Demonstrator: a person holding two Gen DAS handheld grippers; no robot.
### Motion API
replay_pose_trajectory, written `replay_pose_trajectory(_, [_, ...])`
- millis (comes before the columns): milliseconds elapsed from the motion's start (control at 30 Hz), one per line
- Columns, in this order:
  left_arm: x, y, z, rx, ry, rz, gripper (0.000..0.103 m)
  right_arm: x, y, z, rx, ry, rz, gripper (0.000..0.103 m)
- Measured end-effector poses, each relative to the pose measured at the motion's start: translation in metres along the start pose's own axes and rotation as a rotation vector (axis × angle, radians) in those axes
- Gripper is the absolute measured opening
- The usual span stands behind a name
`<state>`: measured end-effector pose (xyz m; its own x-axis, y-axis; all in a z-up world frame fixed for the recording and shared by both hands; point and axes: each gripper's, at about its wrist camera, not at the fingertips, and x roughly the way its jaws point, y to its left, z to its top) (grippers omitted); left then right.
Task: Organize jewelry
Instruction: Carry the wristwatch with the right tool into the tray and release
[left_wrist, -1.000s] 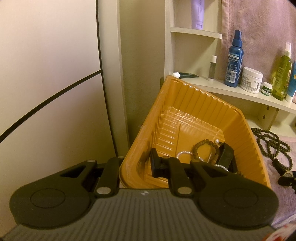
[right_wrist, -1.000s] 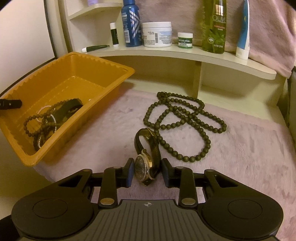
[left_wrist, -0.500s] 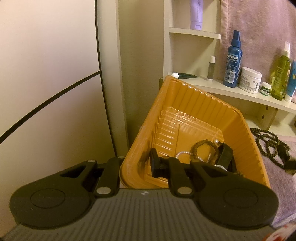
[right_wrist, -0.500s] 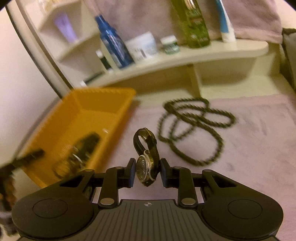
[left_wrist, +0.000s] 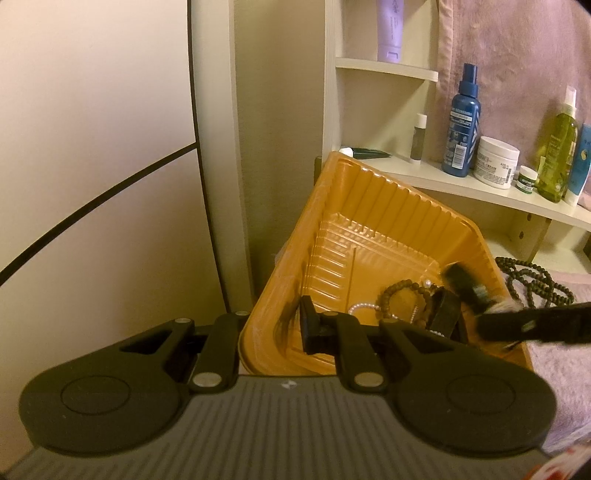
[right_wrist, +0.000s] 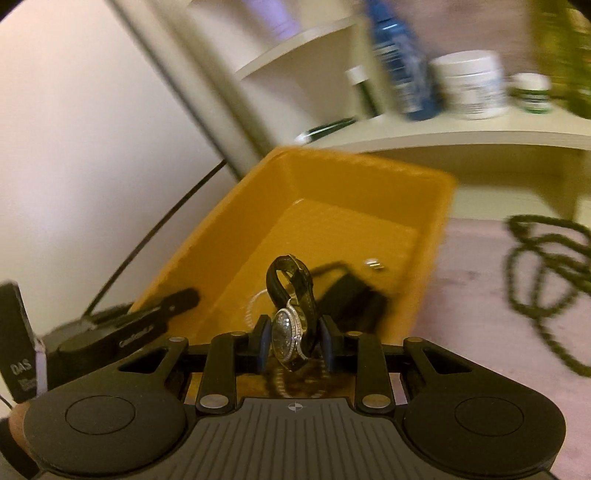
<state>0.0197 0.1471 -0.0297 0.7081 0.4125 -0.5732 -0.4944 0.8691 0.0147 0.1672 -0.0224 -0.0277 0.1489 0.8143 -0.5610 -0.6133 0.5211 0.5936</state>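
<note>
Watch (right_wrist: 293, 334) pinched at case by right gripper (right_wrist: 291, 341), above orange tray (right_wrist: 436, 206) | small, rigid case, floppy strap, scratch-prone: grip case | left gripper (left_wrist: 273, 326) clamps tray wall | bead necklace (right_wrist: 546, 258) on cloth

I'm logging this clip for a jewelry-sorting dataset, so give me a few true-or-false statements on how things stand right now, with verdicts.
1. The right hand-held gripper holds a watch. True.
2. The watch already lies on the floor of the orange tray. False: it is held above the tray's near end.
3. The left hand-held gripper grips the tray's rim. True.
4. The long bead necklace is inside the tray. False: it lies on the pink cloth beside it.
5. The tray holds no jewelry. False: a bead bracelet lies inside.
</note>
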Motion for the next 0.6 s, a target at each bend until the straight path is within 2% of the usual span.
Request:
replay_pose_trajectory(167, [0.0,0.001,0.001,-0.002,0.002,-0.005,0.013,0.032,0.017,-0.007,-0.068,0.035,-0.007,0.028])
replay_pose_trajectory(300, [0.001,0.001,0.001,-0.003,0.005,-0.005,0.013,0.04,0.016,-0.01,-0.082,0.037,0.004,0.03])
replay_pose_trajectory(467, [0.002,0.001,0.001,-0.005,0.008,-0.001,0.013,0.032,0.016,-0.008,-0.111,0.0,-0.008,0.044])
replay_pose_trajectory(600, [0.002,0.001,0.001,-0.007,0.01,-0.001,0.013,0.012,0.012,-0.006,-0.111,-0.038,-0.026,0.05])
